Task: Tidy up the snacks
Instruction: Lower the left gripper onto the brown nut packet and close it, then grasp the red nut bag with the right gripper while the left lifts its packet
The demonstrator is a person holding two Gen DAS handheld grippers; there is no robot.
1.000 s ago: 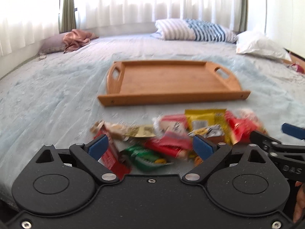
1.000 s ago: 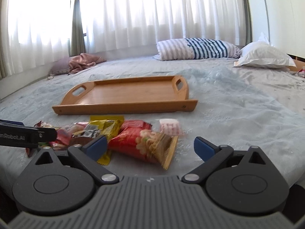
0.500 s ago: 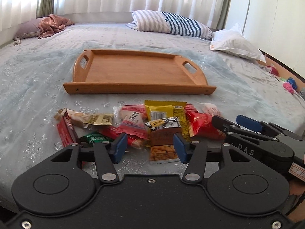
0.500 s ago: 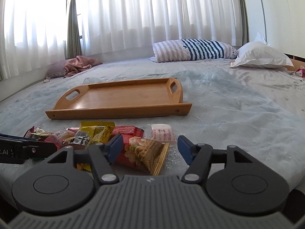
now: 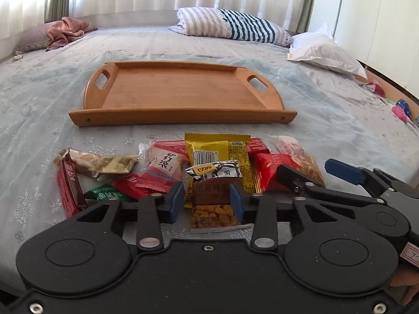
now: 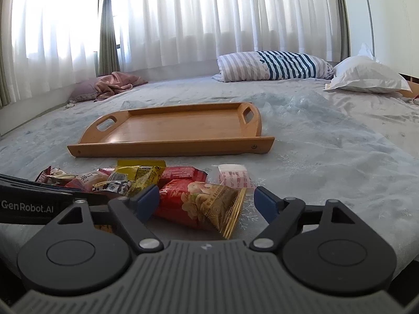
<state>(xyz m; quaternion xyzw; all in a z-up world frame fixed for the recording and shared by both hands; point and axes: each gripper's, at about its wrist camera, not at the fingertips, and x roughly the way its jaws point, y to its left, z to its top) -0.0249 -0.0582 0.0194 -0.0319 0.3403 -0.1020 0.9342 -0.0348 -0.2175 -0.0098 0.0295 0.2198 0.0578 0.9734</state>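
Note:
A pile of snack packets [image 5: 209,162] lies on the pale blue bedspread in front of a wooden tray [image 5: 183,116] with nothing in it. My left gripper [image 5: 207,201] is low over the pile. Its jaws are closing around a brown packet of orange nuts [image 5: 212,209], and the blue pads stand close at its sides. My right gripper [image 6: 205,201] is to the right of the pile, jaws opening. A red and gold bag [image 6: 204,204] lies between its fingers, untouched. The tray [image 6: 170,146] sits beyond the pile.
A striped pillow [image 5: 235,26] and a white pillow [image 5: 324,52] lie at the head of the bed. A pink cloth [image 5: 68,31] is bunched at the far left. Small coloured items [image 5: 398,107] sit at the bed's right edge. Curtains hang behind.
My left gripper's jaws have narrowed from wide to close around the brown nut packet, and its view has swung onto the pile. The right jaws narrowed, then widened again.

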